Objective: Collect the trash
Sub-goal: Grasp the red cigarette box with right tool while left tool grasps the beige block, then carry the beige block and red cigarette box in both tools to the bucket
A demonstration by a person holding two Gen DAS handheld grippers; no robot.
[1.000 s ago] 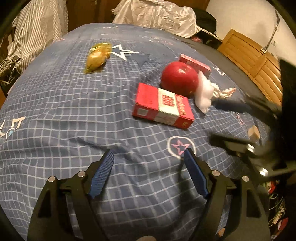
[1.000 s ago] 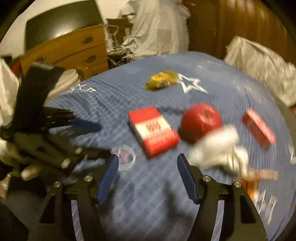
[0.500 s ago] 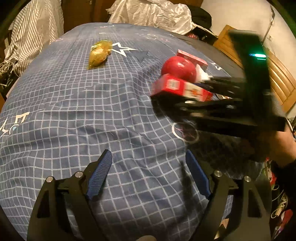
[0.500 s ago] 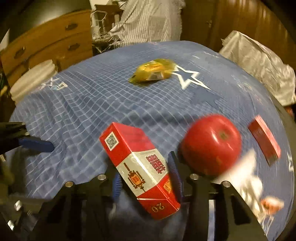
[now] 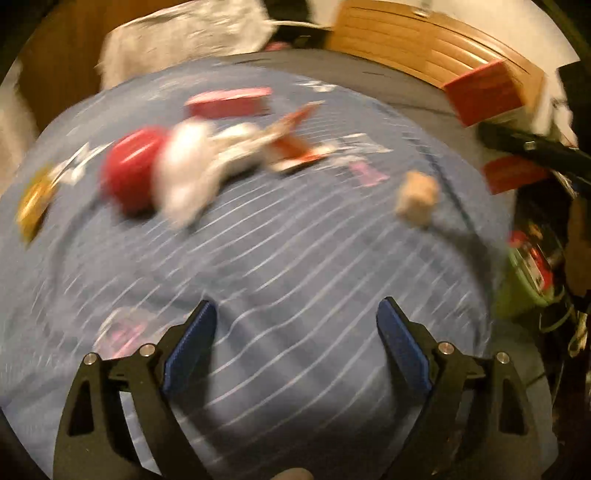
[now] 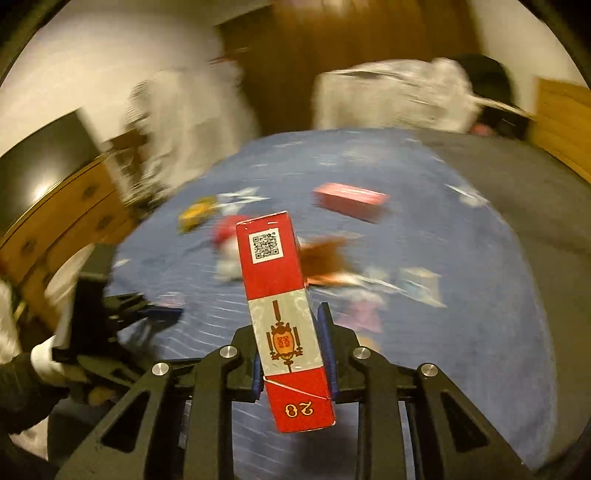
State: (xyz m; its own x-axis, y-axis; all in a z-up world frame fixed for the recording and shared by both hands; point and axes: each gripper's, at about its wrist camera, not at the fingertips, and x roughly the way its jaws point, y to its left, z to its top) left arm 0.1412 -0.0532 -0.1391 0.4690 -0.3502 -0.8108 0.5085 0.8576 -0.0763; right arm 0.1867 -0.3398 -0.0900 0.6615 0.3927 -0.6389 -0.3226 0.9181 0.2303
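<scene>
My right gripper [image 6: 291, 343] is closing on a red and silver cigarette box [image 6: 275, 280], and its blue pads press the box's sides. The box is up off the blue checked bedspread [image 6: 461, 295], one end pointing away from me. In the left wrist view the same box [image 5: 484, 94] hangs at the upper right. My left gripper [image 5: 295, 306] hovers over bare bedspread, its jaws opening with nothing between them. Beyond it lie a red apple [image 5: 129, 177], a white crumpled tissue [image 5: 188, 173], a torn wrapper [image 5: 295, 144], a small pink-red box [image 5: 229, 101] and a beige lump [image 5: 419, 195].
A yellow wrapper [image 5: 35, 203] lies at the bed's far left. A green container [image 5: 524, 280] holding red items stands beside the bed on the right. A wooden headboard [image 5: 424, 40] and a heap of pale cloth [image 5: 192, 33] lie behind the bed. Both views are motion-blurred.
The right gripper has shut on the cigarette box and carried it up off the bed to the right. The left gripper has swung right, and its jaws stand wider.
</scene>
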